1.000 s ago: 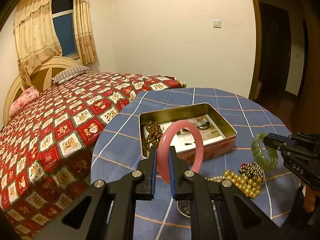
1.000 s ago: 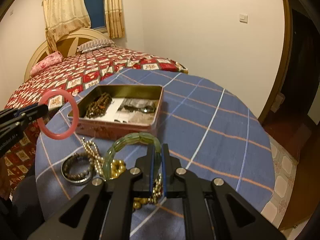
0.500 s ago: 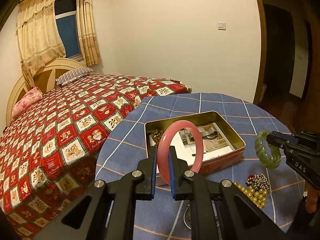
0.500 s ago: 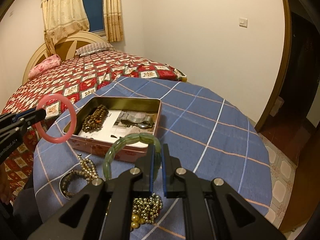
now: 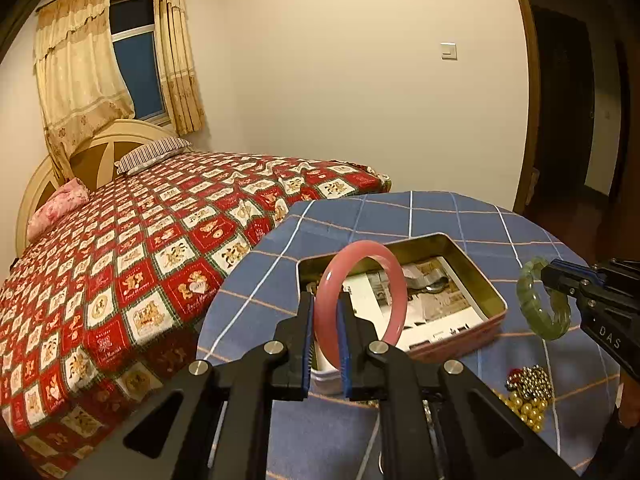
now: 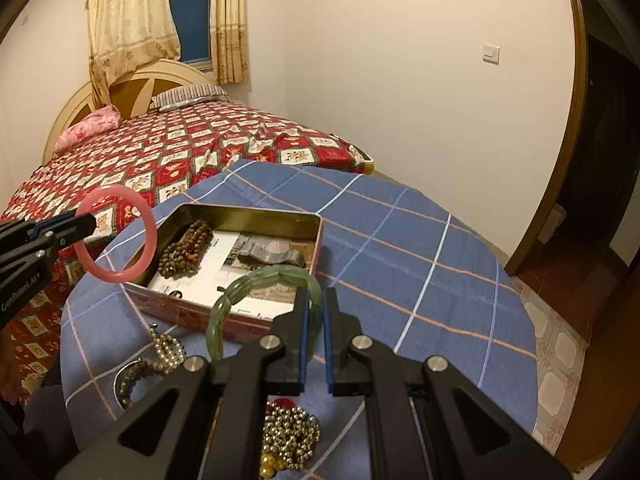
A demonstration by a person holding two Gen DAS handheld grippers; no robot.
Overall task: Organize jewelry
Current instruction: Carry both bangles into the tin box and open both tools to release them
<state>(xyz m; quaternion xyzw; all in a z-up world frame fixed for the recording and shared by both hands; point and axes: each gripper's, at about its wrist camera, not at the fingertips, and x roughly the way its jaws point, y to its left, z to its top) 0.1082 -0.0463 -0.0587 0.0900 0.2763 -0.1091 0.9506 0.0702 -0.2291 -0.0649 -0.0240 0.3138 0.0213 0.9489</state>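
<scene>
My left gripper [image 5: 325,300] is shut on a pink bangle [image 5: 380,254], held upright just before the near left corner of an open metal tin [image 5: 494,294]. From the right wrist view the same pink bangle [image 6: 138,206] hangs left of the tin [image 6: 256,213], clamped in the left gripper [image 6: 92,222]. My right gripper [image 6: 315,300] is shut on a green bangle [image 6: 256,280], raised over the tin's near edge. That green bangle [image 5: 534,308] and the right gripper [image 5: 546,276] show at the right of the left wrist view. Brown beads [image 6: 186,246] and a grey piece [image 6: 272,256] lie in the tin.
Gold and dark bead strings [image 6: 290,436] and a bead bracelet [image 6: 132,376] lie on the blue checked round table [image 6: 400,240] near me. A bed with a red patterned cover [image 5: 120,264] stands close on the left. A doorway [image 6: 608,152] opens on the right.
Both grippers have lifted and drawn back a little with their bangles. The tin and the loose beads sit lower and further off in both views.
</scene>
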